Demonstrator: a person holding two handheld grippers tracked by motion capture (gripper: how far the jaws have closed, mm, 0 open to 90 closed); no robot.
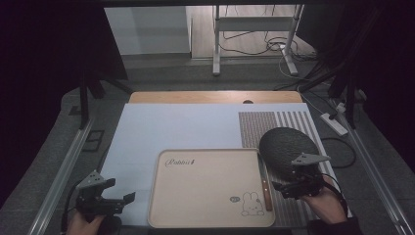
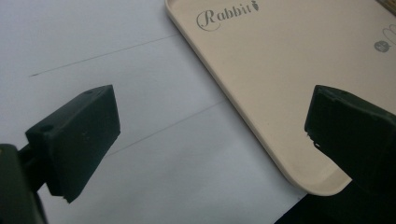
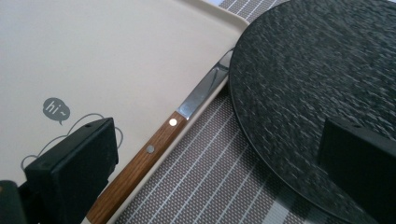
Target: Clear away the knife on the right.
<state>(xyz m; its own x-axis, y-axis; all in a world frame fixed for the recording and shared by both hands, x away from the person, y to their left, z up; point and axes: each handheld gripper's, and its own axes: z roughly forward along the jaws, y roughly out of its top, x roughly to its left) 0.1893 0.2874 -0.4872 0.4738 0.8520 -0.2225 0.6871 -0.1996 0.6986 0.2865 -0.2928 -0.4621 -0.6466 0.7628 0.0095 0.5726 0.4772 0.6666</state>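
Early stage, nothing grasped yet. Right gripper [image 1: 288, 188] hovering over right edge of tray [image 1: 205, 215], jaws spread wide and empty, straddling knife [image 3: 154, 149] and edge of dark plate [image 3: 317, 93]. Knife lying along tray's right rim, partly tucked under plate at blade end. Probably about to pick knife or plate; pick and placement all left to do. Left gripper [image 1: 115, 200] parked at tray's left near corner over pale blue sheet [image 2: 116, 70], jaws wide, holding nothing. Tray: cream, smooth matte plastic, rounded corners, raised lip, rabbit print and "Rabbit" lettering. Knife: wooden handle with two metal rivets, shiny steel blade. Plate: round, black, rough slate-like texture. Striped woven placemat [image 3: 210, 182] beneath plate.
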